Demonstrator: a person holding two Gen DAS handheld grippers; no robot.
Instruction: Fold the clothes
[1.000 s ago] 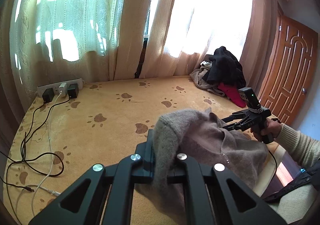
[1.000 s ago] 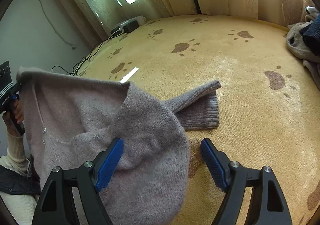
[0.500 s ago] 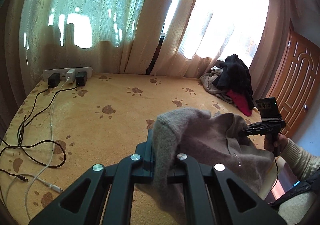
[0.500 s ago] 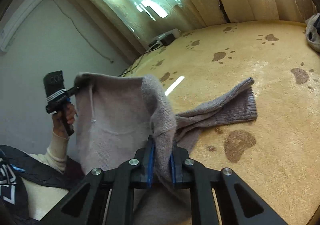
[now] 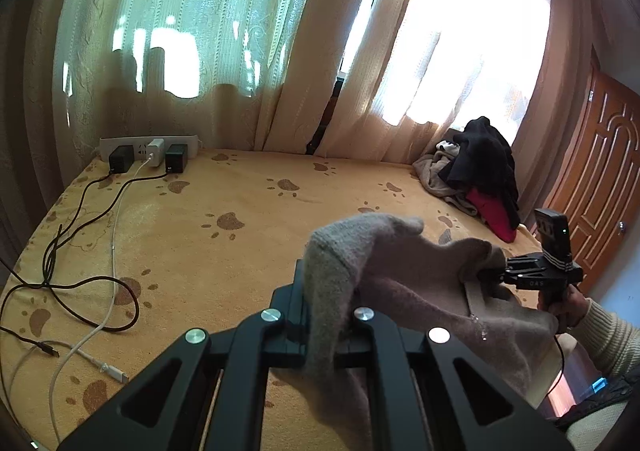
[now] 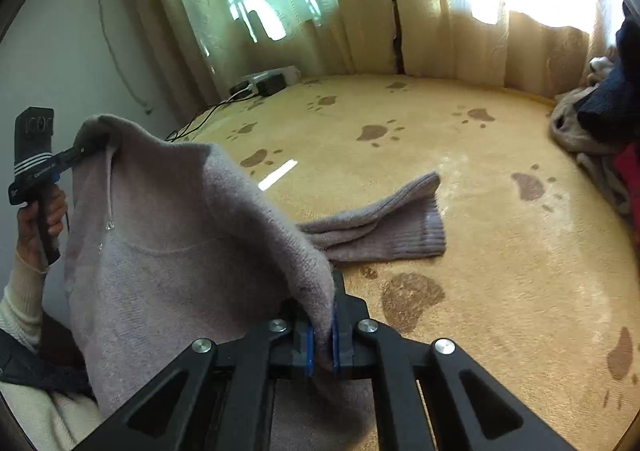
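A grey-pink knitted sweater (image 6: 168,235) hangs between my two grippers above the yellow paw-print blanket (image 6: 500,251). My left gripper (image 5: 322,315) is shut on one shoulder of the sweater (image 5: 400,263); it also shows at the left of the right wrist view (image 6: 82,149). My right gripper (image 6: 322,335) is shut on the other shoulder; it shows in the left wrist view (image 5: 486,275) at the right. One sleeve (image 6: 380,227) trails flat on the blanket ahead of the right gripper.
A pile of other clothes (image 5: 476,175), black, beige and red, lies at the far right of the bed. A power strip with chargers (image 5: 148,151) and loose cables (image 5: 80,291) lie at the left. Curtains close the back. A wooden door (image 5: 600,179) stands on the right.
The right gripper went from open around the sweater to shut on its shoulder. Both grippers have lifted the sweater higher, and the sleeve has dragged across the blanket.
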